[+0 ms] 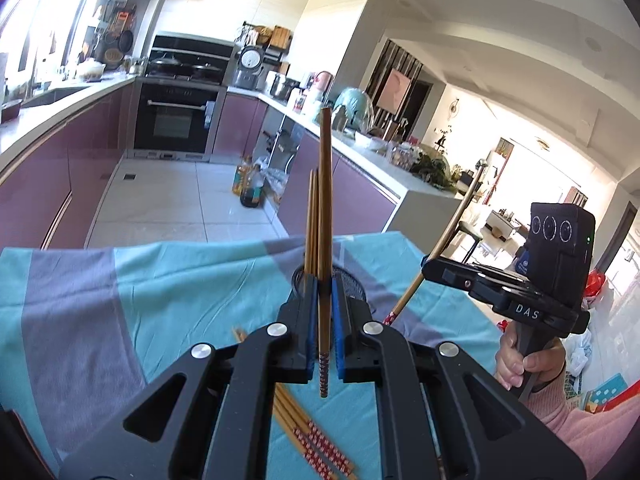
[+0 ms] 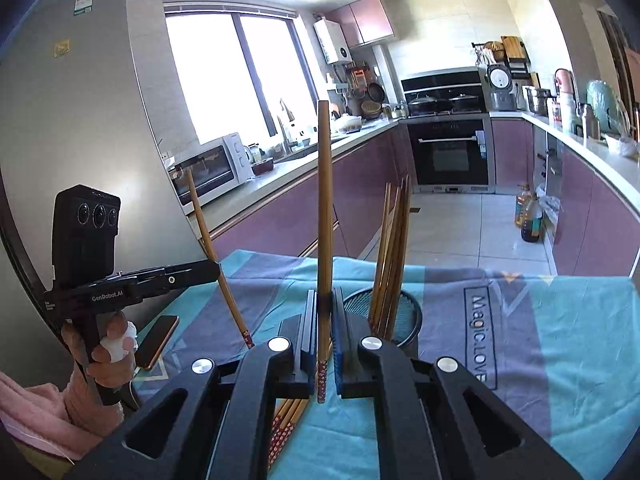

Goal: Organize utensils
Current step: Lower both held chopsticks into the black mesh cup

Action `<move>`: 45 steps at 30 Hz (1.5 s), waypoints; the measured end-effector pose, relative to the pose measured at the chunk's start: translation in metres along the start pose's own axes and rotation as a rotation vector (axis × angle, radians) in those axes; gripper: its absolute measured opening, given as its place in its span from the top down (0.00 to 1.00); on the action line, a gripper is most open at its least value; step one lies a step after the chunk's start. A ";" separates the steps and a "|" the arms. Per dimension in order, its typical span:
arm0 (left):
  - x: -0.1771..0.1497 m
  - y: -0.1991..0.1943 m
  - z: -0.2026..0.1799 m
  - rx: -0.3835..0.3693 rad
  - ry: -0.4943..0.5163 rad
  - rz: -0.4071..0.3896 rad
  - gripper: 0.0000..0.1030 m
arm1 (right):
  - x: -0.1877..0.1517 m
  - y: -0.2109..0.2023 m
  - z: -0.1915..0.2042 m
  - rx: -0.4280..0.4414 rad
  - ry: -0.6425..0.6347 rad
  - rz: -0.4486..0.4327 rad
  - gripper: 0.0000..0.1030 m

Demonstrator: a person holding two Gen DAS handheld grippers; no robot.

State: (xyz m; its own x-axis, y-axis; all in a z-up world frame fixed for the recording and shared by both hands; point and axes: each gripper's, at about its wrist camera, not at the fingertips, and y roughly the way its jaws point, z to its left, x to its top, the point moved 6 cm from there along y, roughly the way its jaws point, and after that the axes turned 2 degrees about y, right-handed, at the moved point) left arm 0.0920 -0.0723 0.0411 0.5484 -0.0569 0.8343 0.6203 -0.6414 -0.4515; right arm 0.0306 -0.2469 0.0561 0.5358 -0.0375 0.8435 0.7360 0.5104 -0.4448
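Observation:
My left gripper is shut on one wooden chopstick, held upright with its red patterned end below the jaws. Just behind it stands a black mesh holder with two chopsticks in it. At the right of this view, the right gripper grips another chopstick. In the right wrist view, my right gripper is shut on an upright chopstick, beside the mesh holder with several chopsticks inside. Loose chopsticks lie on the cloth under the grippers.
A teal and grey cloth covers the table. A phone lies near its left edge, by the hand that holds the left gripper. Beyond the table are purple kitchen cabinets, an oven and oil bottles on the floor.

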 end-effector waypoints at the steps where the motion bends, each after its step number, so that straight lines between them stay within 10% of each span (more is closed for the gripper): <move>1: 0.007 0.001 -0.003 -0.003 0.007 -0.011 0.93 | 0.004 -0.002 0.000 -0.003 -0.003 -0.007 0.94; 17: 0.064 0.027 -0.032 0.020 0.111 -0.071 0.93 | 0.049 0.003 -0.012 -0.071 -0.045 -0.052 0.94; 45: 0.028 0.101 -0.023 0.084 0.186 0.216 0.93 | 0.010 0.072 -0.043 -0.124 0.004 0.211 0.94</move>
State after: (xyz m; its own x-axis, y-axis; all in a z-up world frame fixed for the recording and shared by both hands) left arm 0.1568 -0.1561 0.0263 0.5653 -0.3293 0.7563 0.5492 -0.5339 -0.6429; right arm 0.1068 -0.2478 0.0197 0.6846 0.0556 0.7268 0.6523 0.3983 -0.6449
